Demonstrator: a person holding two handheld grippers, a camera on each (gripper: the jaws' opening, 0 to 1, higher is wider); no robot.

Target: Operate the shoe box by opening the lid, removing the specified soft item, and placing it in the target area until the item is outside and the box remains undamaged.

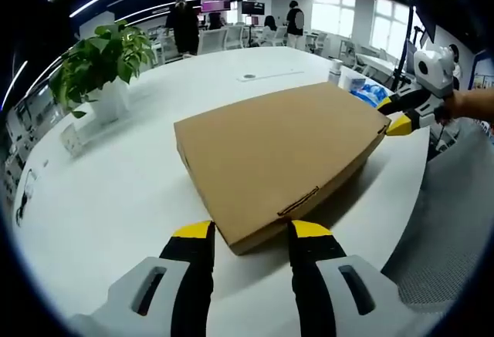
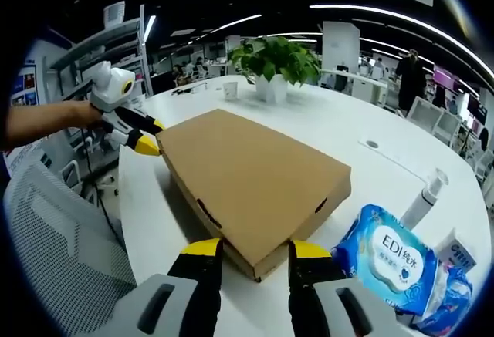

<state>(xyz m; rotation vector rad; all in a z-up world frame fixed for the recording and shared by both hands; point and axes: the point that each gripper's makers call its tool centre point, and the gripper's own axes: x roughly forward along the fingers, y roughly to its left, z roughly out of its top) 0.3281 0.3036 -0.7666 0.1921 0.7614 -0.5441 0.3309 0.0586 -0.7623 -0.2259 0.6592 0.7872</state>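
Currently, in the left gripper view, the closed cardboard shoe box [image 1: 282,156] is seen lying flat on the round white table [image 1: 116,190], lid down. The left gripper [image 1: 251,233] is held at the box's near corner, jaws apart, one yellow tip on each side of the corner, with no grip seen. The right gripper [image 1: 395,116] is seen at the far right corner, with a hand behind it. A potted plant [image 1: 100,63] is placed at far left.

In the right gripper view, the right gripper [image 2: 253,254] is positioned with jaws apart astride the box [image 2: 251,179] corner. The left gripper [image 2: 147,138] is seen at the opposite corner. A blue wet-wipes pack [image 2: 386,264] and a white pump bottle [image 2: 424,198] are placed to the right of the box.
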